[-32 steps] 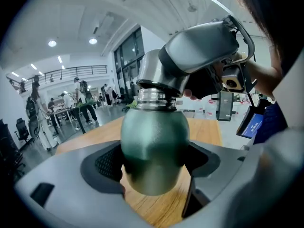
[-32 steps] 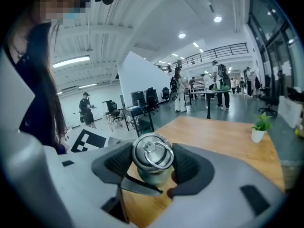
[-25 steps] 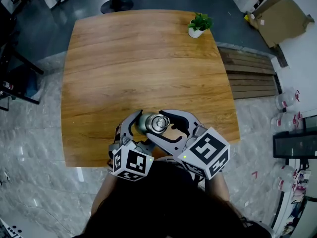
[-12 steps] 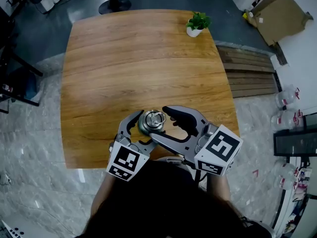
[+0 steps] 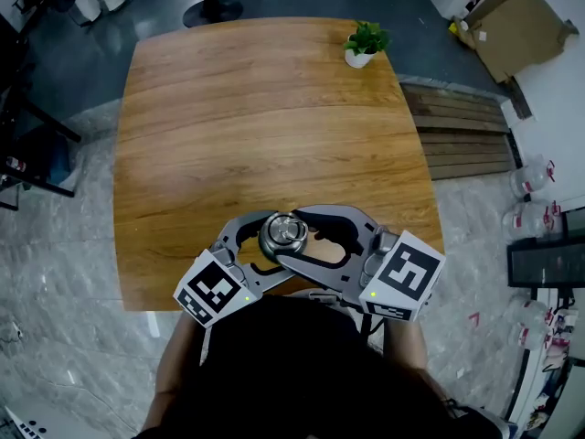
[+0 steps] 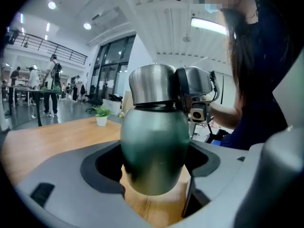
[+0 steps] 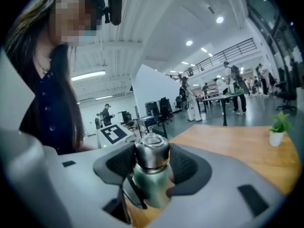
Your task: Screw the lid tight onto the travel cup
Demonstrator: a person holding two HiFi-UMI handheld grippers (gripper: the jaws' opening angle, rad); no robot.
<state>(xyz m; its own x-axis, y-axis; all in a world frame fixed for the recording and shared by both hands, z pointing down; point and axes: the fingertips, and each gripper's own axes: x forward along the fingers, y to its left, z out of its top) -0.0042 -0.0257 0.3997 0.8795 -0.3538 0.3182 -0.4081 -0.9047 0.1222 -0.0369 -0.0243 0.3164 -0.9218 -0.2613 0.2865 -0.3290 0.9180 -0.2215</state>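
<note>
A green travel cup (image 6: 154, 146) with a steel lid (image 5: 286, 233) sits over the near edge of the wooden table (image 5: 265, 126). My left gripper (image 5: 274, 240) is shut on the cup's body, which fills the gap between its jaws (image 6: 154, 165). My right gripper (image 5: 294, 236) comes in from the right at lid height. Its jaws have just been closing, and their pads now touch both sides of the lid (image 7: 152, 156), above the green body (image 7: 153, 186). Part of the right gripper (image 6: 194, 87) shows beside the lid in the left gripper view.
A small potted plant (image 5: 366, 46) stands at the table's far right corner. Cardboard boxes (image 5: 516, 35) and a wooden pallet (image 5: 462, 135) lie on the floor to the right. The person's body is close behind both grippers. People stand far off in the hall.
The left gripper's marker cube has swung left and rolled, turning the cup with it. The right jaws have narrowed onto the lid. The cup sits slightly higher in the head view.
</note>
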